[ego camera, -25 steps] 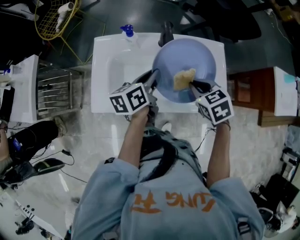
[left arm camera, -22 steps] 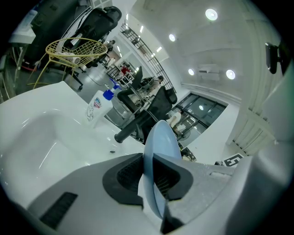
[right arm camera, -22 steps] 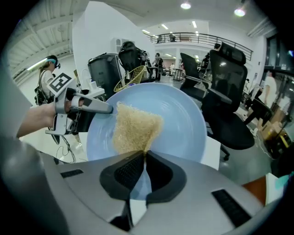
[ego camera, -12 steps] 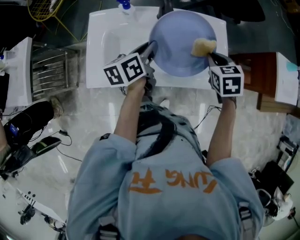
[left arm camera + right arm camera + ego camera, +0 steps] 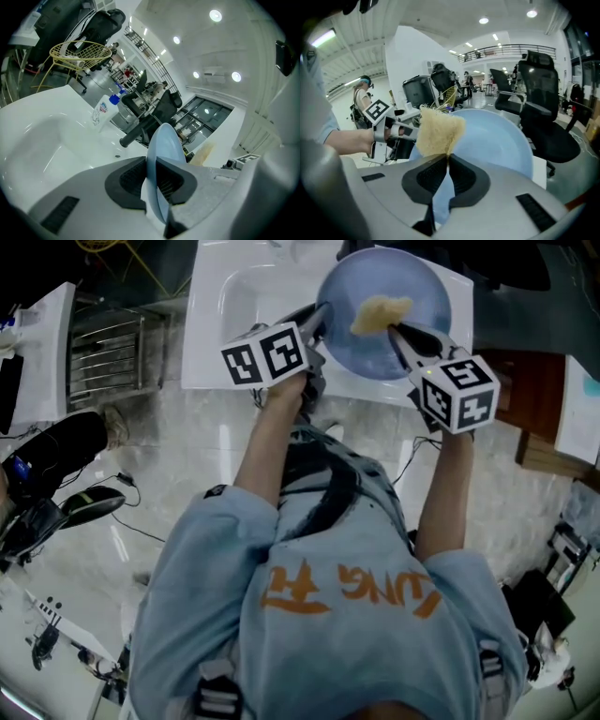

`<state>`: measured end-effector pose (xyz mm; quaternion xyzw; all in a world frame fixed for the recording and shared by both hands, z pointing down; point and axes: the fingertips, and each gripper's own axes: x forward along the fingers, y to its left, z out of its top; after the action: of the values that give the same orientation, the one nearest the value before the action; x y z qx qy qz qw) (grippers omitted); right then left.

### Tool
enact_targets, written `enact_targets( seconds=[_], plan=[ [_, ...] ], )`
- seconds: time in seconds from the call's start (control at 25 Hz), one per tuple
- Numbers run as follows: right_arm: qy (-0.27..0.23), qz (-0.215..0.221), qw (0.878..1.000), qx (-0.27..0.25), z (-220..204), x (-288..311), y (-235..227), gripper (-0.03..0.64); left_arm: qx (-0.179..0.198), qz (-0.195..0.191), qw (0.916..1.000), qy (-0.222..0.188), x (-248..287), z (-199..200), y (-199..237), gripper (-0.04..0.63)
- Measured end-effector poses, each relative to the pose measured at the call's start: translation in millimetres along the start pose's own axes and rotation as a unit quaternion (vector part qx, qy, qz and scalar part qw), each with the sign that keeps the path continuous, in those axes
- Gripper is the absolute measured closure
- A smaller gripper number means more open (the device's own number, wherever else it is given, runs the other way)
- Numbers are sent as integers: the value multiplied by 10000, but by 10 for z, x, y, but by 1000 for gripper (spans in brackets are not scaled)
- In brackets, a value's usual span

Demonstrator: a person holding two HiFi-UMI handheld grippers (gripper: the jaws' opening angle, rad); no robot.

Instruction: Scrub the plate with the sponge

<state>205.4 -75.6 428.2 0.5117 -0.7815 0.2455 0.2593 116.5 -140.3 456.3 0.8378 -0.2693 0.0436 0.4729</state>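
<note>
Over the right half of the white sink (image 5: 211, 324), a pale blue plate (image 5: 412, 329) is held up off the basin and tilted, its hollow face turned toward the person. The left gripper (image 5: 317, 322) grips it at its left rim. In the left gripper view the rim runs edge-on between the two dark pads (image 5: 129, 180), which press on it from both sides at a narrow opening, and the plate rises past the tips. A black faucet handle (image 5: 138, 135) and a bottle with a blue cap (image 5: 104, 110) stand behind it on the sink's far edge.

The right gripper (image 5: 396, 331) reaches in from the plate's lower right. Its jaws are almost together, pinching the bottom edge of a yellow sponge (image 5: 438, 131) right at the tips. Most of the sponge stands out beyond the jaws and lies against the plate's inner face, just above and left of its centre in the head view. Blue shows through the slit below the pads.
</note>
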Motion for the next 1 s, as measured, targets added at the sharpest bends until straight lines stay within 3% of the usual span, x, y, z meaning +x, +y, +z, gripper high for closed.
enact_targets(
  seconds=[0.16, 0.4, 1.0],
  plan=[
    [419, 633, 9967, -297, -126, 178, 350, 598, 8, -27, 10000, -63, -36, 21, -51, 555],
    [864, 1235, 9865, -641, -271, 239, 596, 598, 15, -9, 9999, -142, -111, 63, -35, 555],
    [1568, 1572, 9650, -1397, -830, -241, 572, 598, 184, 205, 9987, -428, -400, -175, -214, 555]
  ],
)
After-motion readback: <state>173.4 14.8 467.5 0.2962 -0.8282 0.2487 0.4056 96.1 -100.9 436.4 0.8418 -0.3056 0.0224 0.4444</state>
